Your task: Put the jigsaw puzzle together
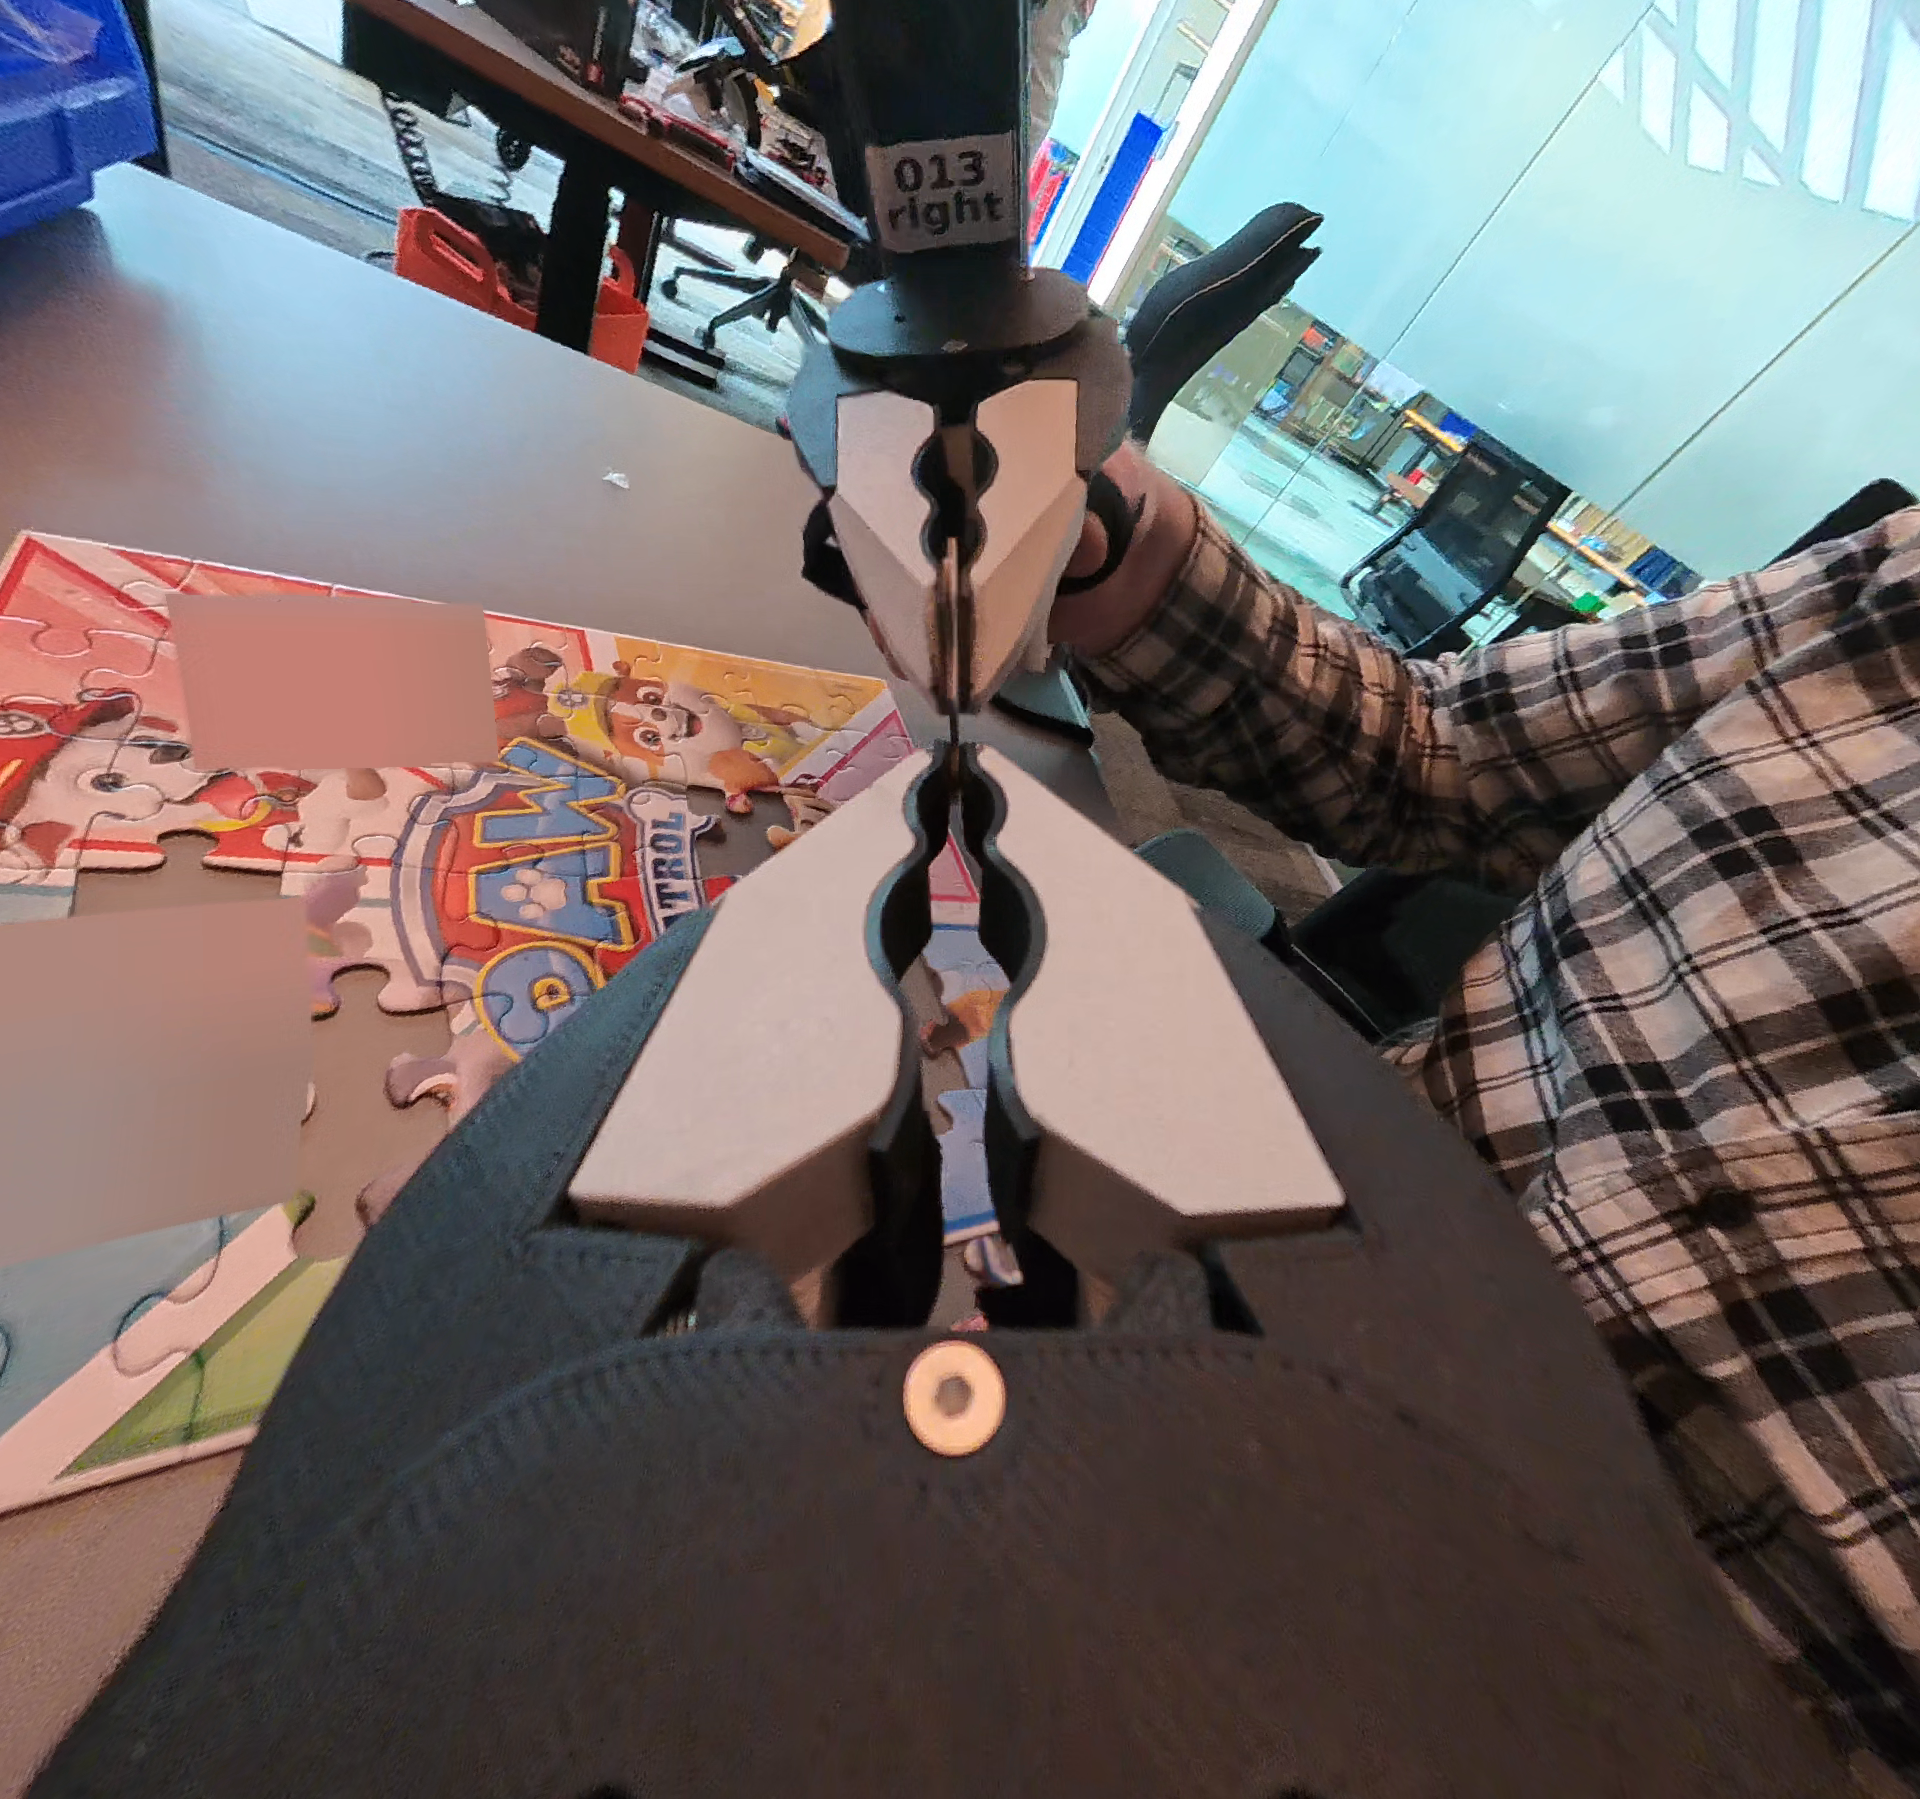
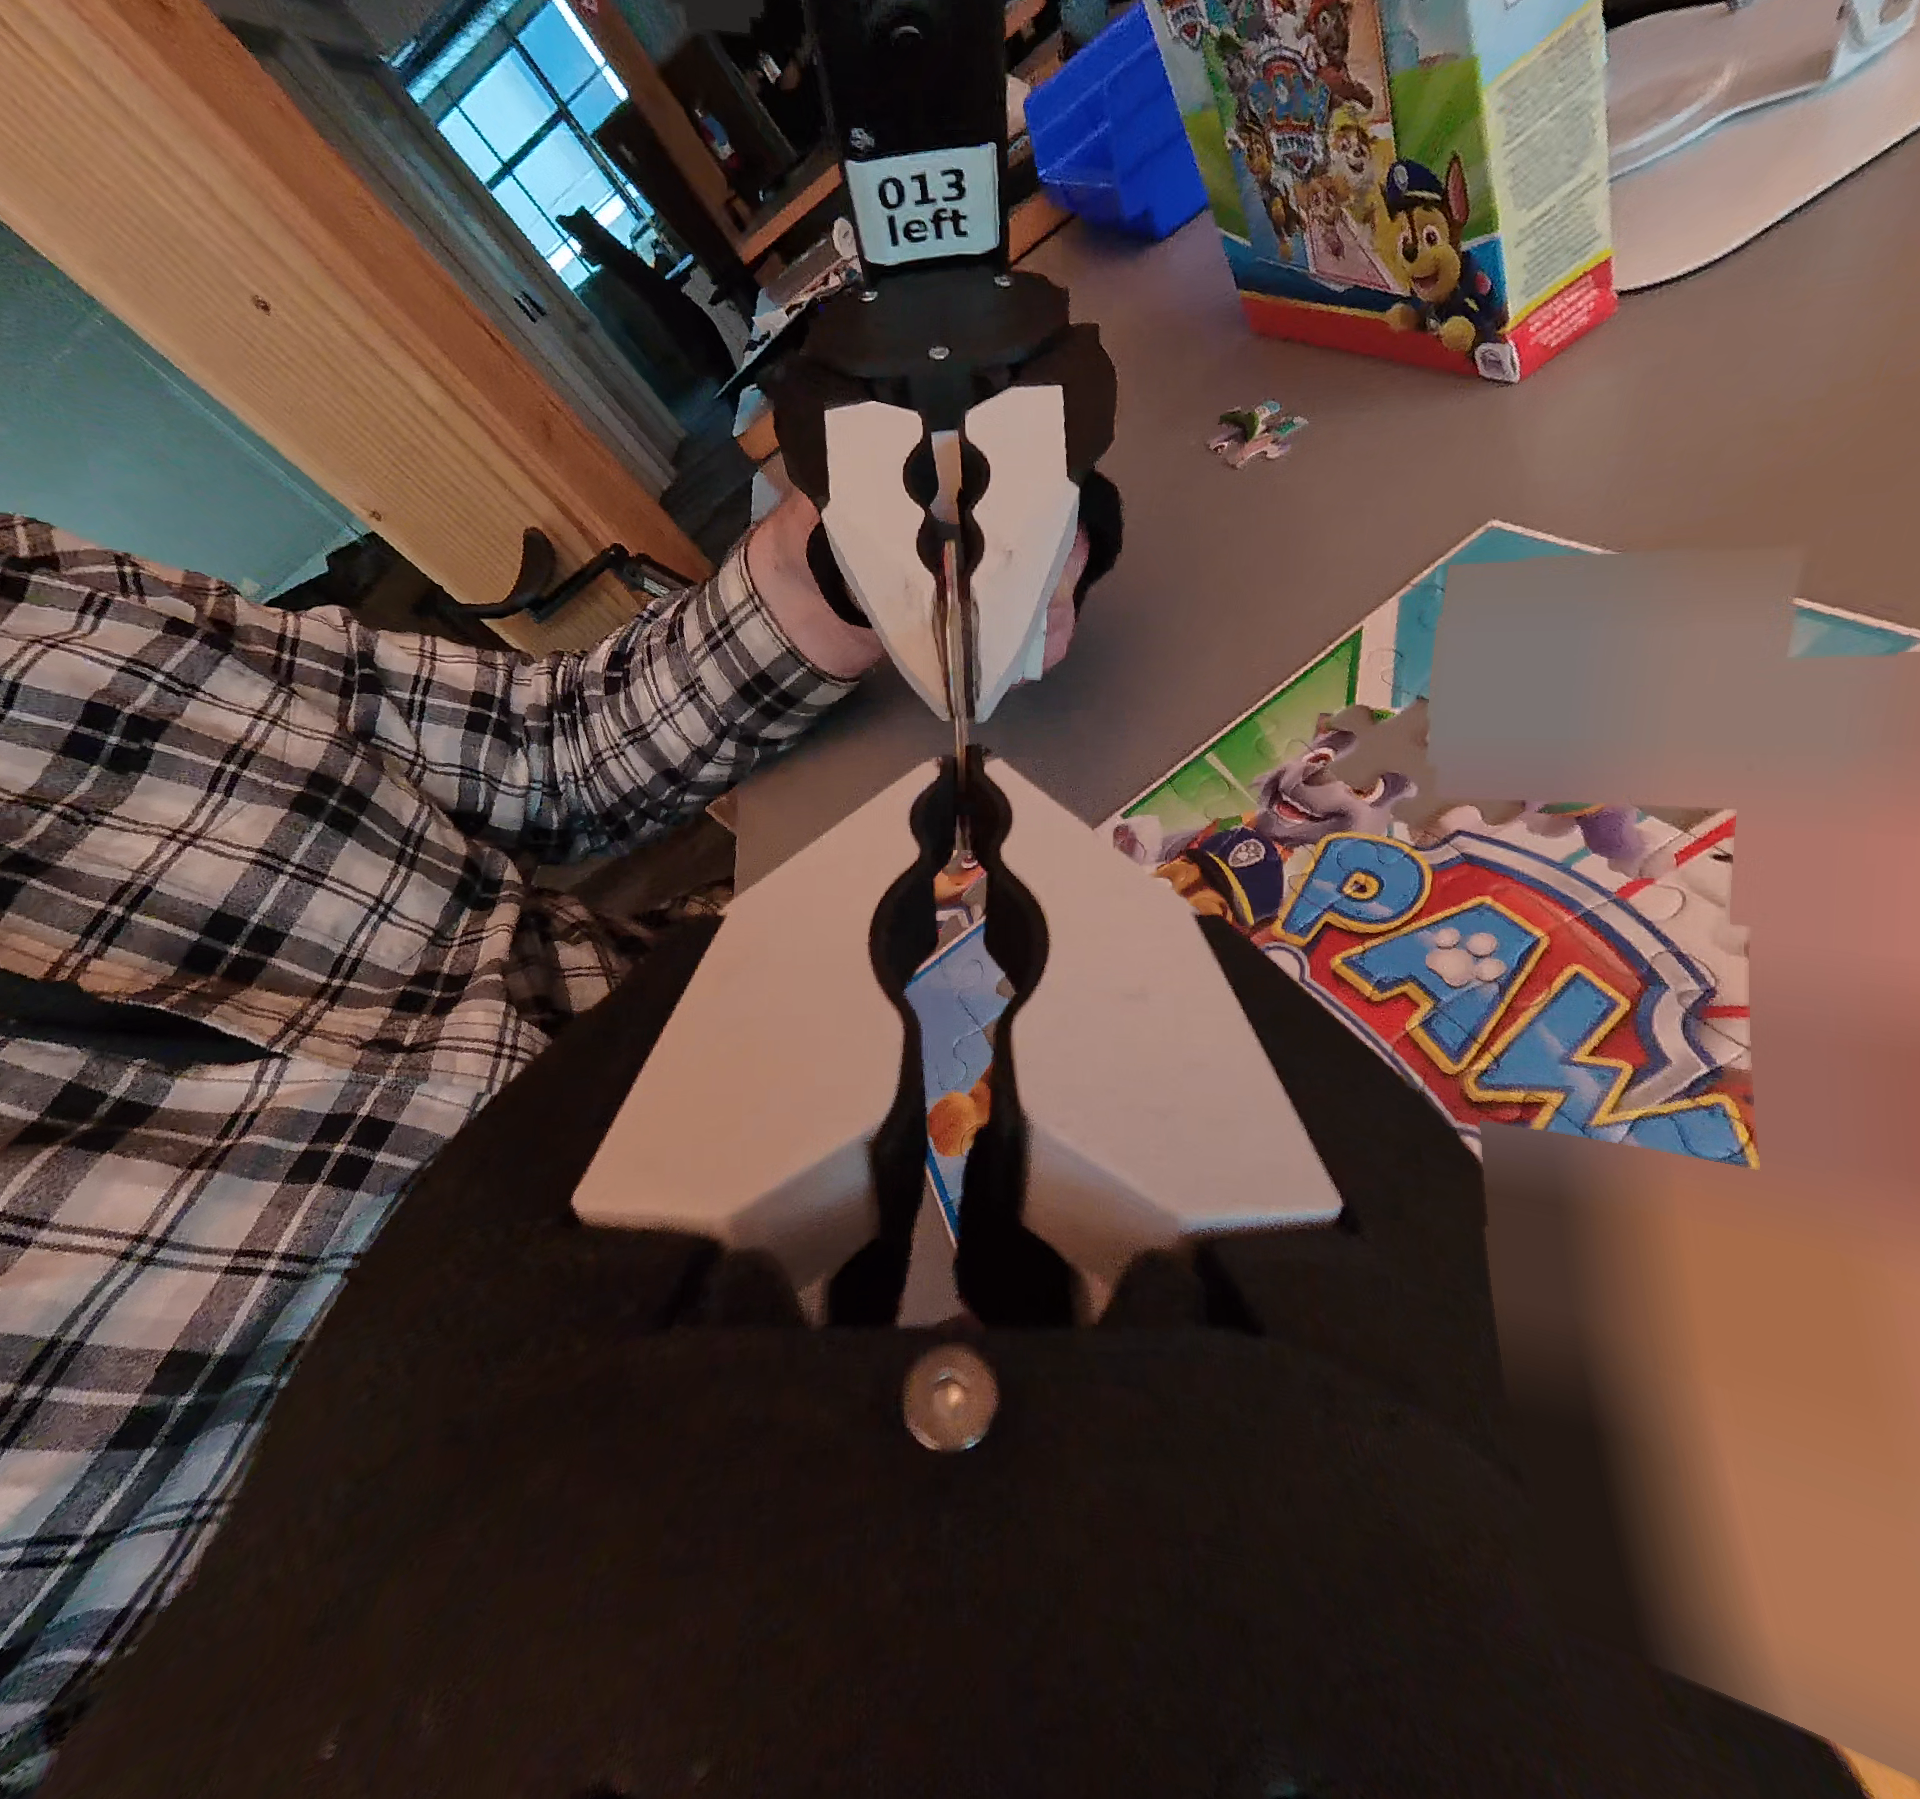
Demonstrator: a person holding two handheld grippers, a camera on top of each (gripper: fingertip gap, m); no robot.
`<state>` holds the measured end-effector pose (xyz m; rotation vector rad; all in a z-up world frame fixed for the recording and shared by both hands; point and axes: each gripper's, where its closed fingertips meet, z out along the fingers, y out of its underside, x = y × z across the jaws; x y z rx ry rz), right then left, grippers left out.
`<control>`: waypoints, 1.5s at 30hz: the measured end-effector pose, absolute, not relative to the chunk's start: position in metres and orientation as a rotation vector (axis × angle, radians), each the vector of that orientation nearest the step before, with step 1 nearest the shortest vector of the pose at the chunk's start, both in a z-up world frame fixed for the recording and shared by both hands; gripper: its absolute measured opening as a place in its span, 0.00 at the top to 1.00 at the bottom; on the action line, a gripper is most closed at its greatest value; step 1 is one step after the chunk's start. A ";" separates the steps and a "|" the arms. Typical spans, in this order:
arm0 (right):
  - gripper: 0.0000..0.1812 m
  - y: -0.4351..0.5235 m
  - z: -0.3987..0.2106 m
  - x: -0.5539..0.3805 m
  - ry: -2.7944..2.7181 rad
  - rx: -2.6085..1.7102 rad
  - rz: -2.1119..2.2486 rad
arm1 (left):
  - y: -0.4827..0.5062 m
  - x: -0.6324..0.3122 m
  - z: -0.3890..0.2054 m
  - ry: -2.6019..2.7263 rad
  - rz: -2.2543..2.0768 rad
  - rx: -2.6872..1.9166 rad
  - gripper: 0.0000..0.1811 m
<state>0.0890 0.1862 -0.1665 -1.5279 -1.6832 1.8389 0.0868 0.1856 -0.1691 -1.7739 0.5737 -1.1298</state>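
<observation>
Left gripper point(image 1: 951, 762) up close, tips pinched on a puzzle piece point(image 1: 948, 669) edge-on, tip-to-tip with the right gripper; jigsaw puzzle point(image 1: 582, 814) lies down-left. Right gripper point(image 2: 956, 773) clamps that piece too; puzzle sits down-right.

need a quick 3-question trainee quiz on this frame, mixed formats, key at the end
1. True or false: the left gripper and right gripper point at each other, tips nearly meeting.
2. The puzzle box stands: A) on the table, beyond the puzzle; B) on the floor; C) on a chair.
3. What thin thing is clamped edge-on in both sets of jaws?
Key: 1 true; 2 A; 3 a puzzle piece.
</observation>
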 end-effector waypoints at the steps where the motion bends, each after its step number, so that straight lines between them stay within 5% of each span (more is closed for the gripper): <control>1: 1.00 0.186 -0.165 0.090 -1.694 -1.521 1.832 | 0.184 0.088 -0.170 0.587 -1.140 -1.778 1.00; 6: 1.00 0.182 -0.175 0.096 -1.892 -1.587 1.697 | 0.182 0.083 -0.171 0.625 -1.092 -1.813 0.93; 12: 1.00 0.180 -0.194 0.100 -2.205 -1.646 1.350 | 0.180 0.088 -0.185 0.673 -1.045 -1.878 1.00; 19: 1.00 0.174 -0.201 0.099 -2.290 -1.644 1.395 | 0.164 0.093 -0.213 0.716 -1.130 -2.054 1.00; 32: 1.00 0.156 -0.254 0.110 -2.708 -1.812 1.210 | 0.154 0.073 -0.251 0.768 -0.937 -2.284 0.84; 45: 1.00 0.159 -0.246 0.110 -2.566 -1.819 1.358 | 0.156 0.064 -0.255 0.776 -0.794 -2.309 0.83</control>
